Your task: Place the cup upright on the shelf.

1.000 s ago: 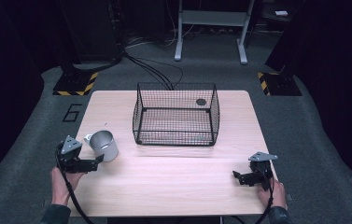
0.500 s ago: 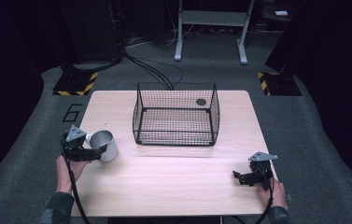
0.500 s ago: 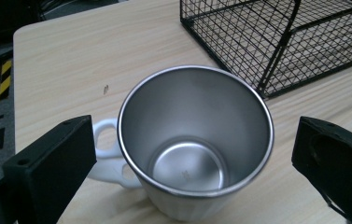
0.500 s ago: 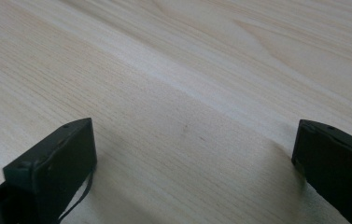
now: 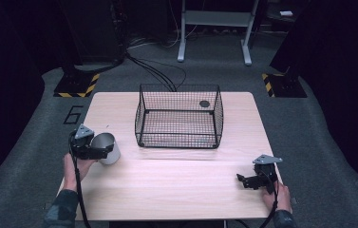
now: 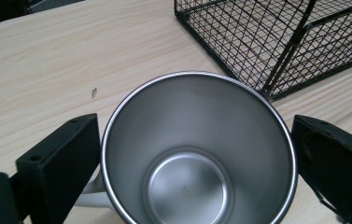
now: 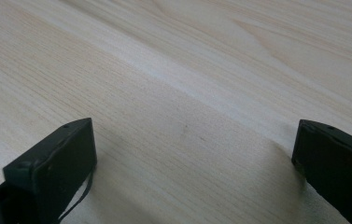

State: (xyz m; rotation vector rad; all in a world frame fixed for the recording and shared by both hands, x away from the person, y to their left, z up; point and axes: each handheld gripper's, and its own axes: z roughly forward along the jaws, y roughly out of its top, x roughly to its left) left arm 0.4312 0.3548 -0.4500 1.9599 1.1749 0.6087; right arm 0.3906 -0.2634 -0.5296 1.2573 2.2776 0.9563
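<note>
The left gripper [image 6: 197, 154] had its fingers spread around an unmarked steel mug [image 6: 197, 154] standing near the wire basket [image 5: 179, 116]. The right gripper [image 5: 244, 180] rested spread over bare tabletop [image 5: 176, 180]. A "6" [image 5: 73, 114] marked the floor.

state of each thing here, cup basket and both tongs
steel cup: upright, empty, on the table between the left jaws
wire basket: upright, open top, a dark round disc inside
left tongs: open around the cup
right tongs: open, empty, low over the table
</note>
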